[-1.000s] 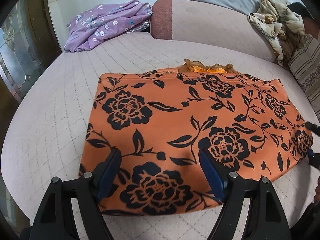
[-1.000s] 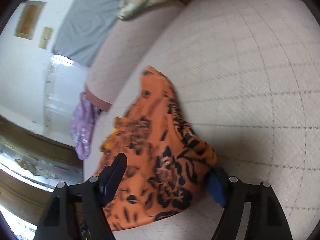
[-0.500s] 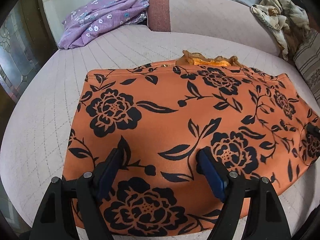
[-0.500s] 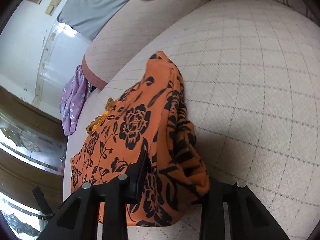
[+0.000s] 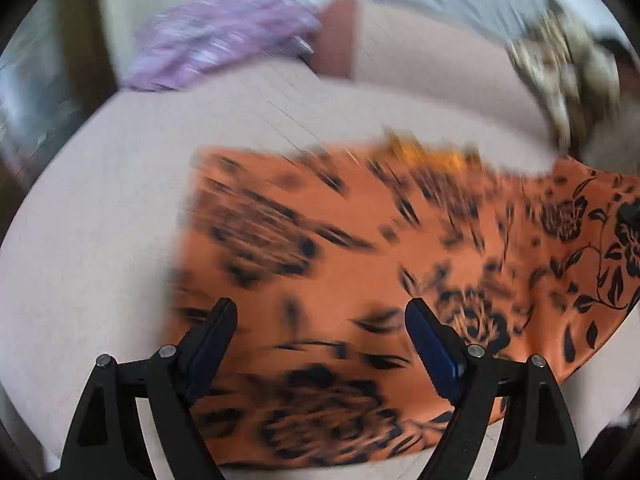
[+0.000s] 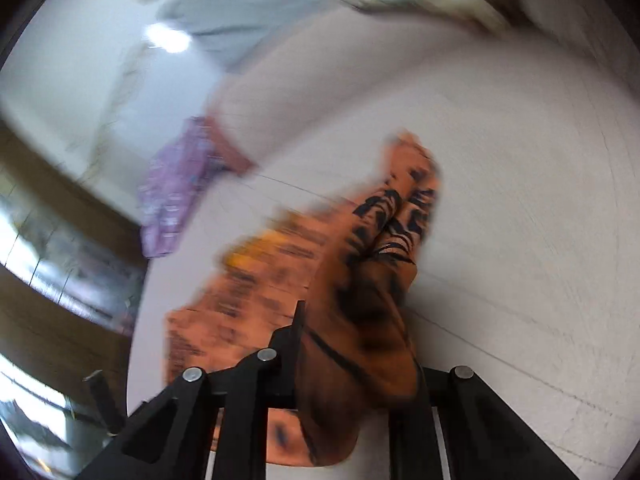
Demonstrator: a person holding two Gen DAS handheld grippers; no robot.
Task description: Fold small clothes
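Note:
An orange garment (image 5: 360, 248) with black flowers lies spread on the pale quilted bed (image 5: 100, 220). My left gripper (image 5: 320, 306) hovers over its near edge. Its jaws are opening, with nothing between them, only cloth underneath. In the right wrist view my right gripper (image 6: 356, 344) is closing on a bunched end of the orange garment (image 6: 360, 300) and holds that end up off the bed (image 6: 520, 200). The cloth hides the right finger's pad. That raised end also shows at the far right of the left wrist view. Both views are blurred.
A purple flowered garment (image 5: 216, 52) lies at the far left of the bed, also visible in the right wrist view (image 6: 172, 200). A bolster with a rust-coloured end (image 5: 336, 40) runs along the back. A beige patterned cloth (image 5: 560, 76) is heaped at the back right.
My right gripper has closed on the garment's end, rolled and lifted it off the bed. The left gripper has shifted over the near edge, jaws slightly wider.

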